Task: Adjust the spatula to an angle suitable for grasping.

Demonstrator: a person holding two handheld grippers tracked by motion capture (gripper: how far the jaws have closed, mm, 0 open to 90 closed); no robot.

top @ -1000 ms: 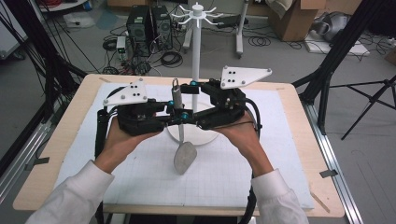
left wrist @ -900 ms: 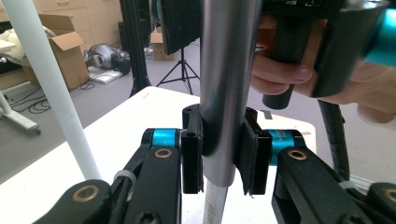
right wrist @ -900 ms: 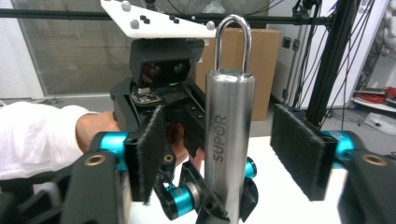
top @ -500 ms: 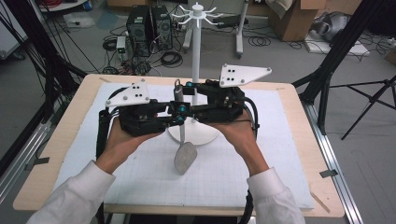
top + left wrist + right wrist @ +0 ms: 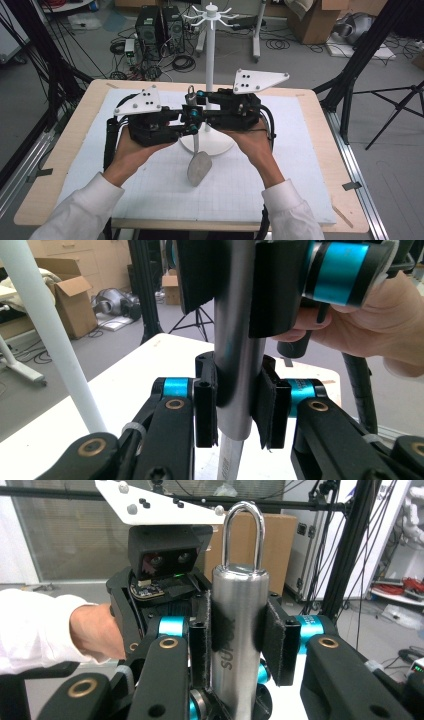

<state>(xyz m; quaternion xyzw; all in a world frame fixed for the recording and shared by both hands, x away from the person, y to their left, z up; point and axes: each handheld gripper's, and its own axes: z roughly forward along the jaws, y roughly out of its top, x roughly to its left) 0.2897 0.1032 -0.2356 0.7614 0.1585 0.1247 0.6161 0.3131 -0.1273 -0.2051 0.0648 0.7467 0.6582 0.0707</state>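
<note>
— Left gripper (image 5: 239, 412), what was it doing at that point?

— Clamped on the lower part of the spatula's steel handle (image 5: 240, 365), pads pressed to both sides, holding the utensil upright above the table (image 5: 75, 150) with the blade (image 5: 199, 168) hanging down near the rack's round base (image 5: 220, 145).

— And the right gripper (image 5: 239, 645)?

— Its jaws had just been closing around the same handle higher up, just under the hanging loop (image 5: 242, 530). In the right gripper view the pads sat against the steel on either side, so I'd call it gripping too (how firmly, I couldn't say).

— Why two grips on one handle?

— Looked like a handover to me. One stayed clenched so the spatula couldn't drop while the other took hold near the loop, probably so that loop could go on one of the rack's hooks (image 5: 212, 12). The white pole (image 5: 209, 65) stood just behind both grippers
</note>
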